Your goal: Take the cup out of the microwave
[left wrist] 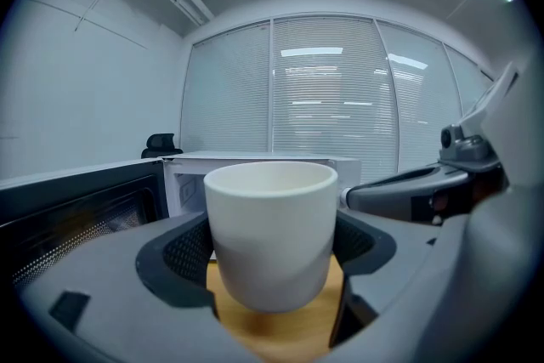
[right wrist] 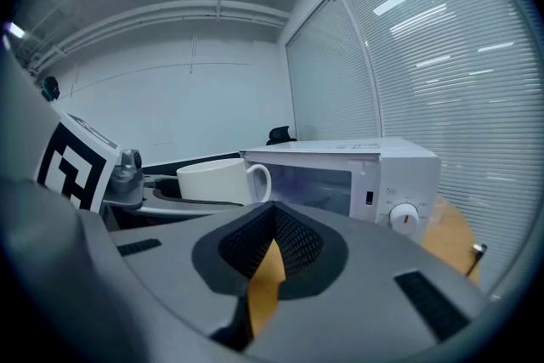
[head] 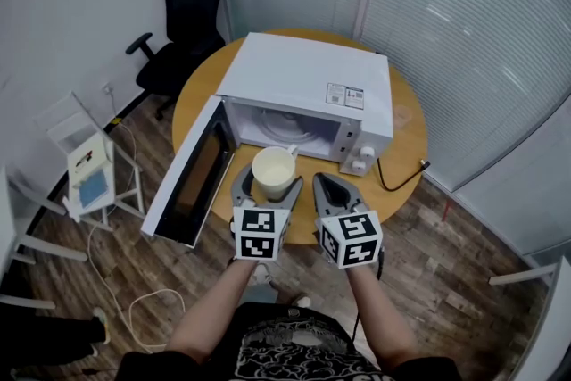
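Observation:
A white cup (head: pixel 273 169) hangs just outside the open microwave (head: pixel 303 80), over the near part of the round wooden table (head: pixel 406 152). My left gripper (head: pixel 270 185) is shut on the cup, one pad on each side of its wall. In the left gripper view the cup (left wrist: pixel 270 225) fills the space between the pads, with the left gripper (left wrist: pixel 272 249) around its lower half. The cup's handle points towards the oven. My right gripper (head: pixel 326 181) sits beside it on the right, shut and empty. In the right gripper view the right gripper (right wrist: pixel 272 227) shows its jaws meeting, with the cup (right wrist: pixel 217 179) at the left.
The microwave door (head: pixel 192 174) hangs wide open to the left. Two dials (head: pixel 361 158) and a black cord (head: pixel 393 183) are on the oven's right. A black office chair (head: pixel 192 4) stands behind the table, and a white stand (head: pixel 89 169) is on the floor at the left.

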